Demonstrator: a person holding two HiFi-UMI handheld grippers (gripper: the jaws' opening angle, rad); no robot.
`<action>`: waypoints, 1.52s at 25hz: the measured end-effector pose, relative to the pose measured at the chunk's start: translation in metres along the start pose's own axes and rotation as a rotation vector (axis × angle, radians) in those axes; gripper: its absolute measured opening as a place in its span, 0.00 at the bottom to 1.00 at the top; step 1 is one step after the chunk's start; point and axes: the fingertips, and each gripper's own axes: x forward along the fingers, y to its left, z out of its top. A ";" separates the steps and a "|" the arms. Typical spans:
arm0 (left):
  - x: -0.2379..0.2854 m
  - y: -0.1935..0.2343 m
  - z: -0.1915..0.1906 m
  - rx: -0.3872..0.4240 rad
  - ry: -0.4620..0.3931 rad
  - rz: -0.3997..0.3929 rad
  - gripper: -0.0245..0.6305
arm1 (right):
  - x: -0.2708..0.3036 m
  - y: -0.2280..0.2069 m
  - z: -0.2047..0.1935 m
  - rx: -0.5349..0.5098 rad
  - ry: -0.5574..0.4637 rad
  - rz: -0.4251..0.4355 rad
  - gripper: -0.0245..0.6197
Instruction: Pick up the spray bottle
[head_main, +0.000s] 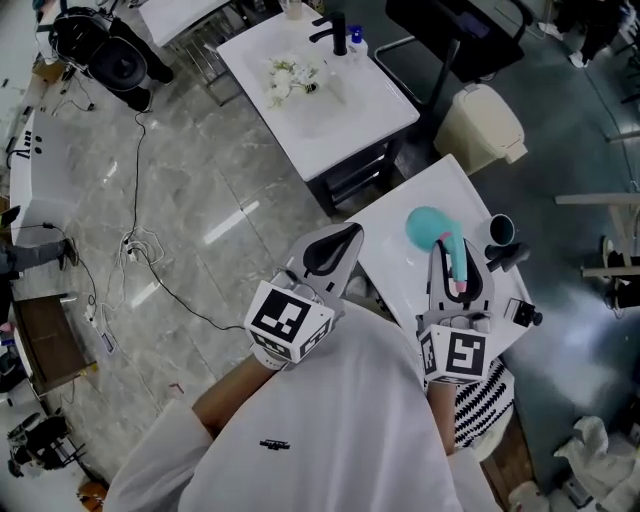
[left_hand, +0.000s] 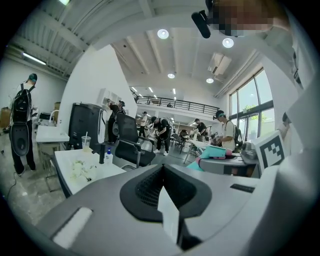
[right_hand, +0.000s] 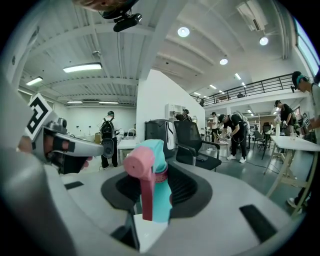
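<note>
The spray bottle (head_main: 432, 228) is teal with a pink head and trigger. My right gripper (head_main: 448, 262) is shut on it and holds it above the white table (head_main: 395, 215) at the lower right of the head view. In the right gripper view the spray bottle (right_hand: 156, 187) stands upright between the jaws, its pink nozzle facing the camera. My left gripper (head_main: 340, 245) hovers to the left of the table's edge, over the floor. In the left gripper view the left gripper (left_hand: 165, 200) shows its jaws meeting along a seam, with nothing between them.
A black mug (head_main: 500, 229) and a small black tool (head_main: 523, 313) lie on the same table. A cream bin (head_main: 482, 125) stands behind it. Farther back is a second white table (head_main: 385, 105) with flowers (head_main: 290, 78) and a black pump dispenser (head_main: 337, 32). Cables (head_main: 140, 250) trail over the marble floor.
</note>
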 end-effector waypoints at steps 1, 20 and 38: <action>0.000 0.000 0.000 0.003 -0.002 0.002 0.04 | -0.001 -0.001 0.001 0.003 -0.009 -0.002 0.22; -0.003 -0.006 -0.001 0.011 -0.005 0.012 0.04 | -0.007 -0.002 0.004 -0.016 -0.036 -0.018 0.23; -0.011 -0.005 -0.008 0.009 0.011 0.033 0.04 | -0.006 0.001 -0.007 0.008 -0.008 -0.003 0.22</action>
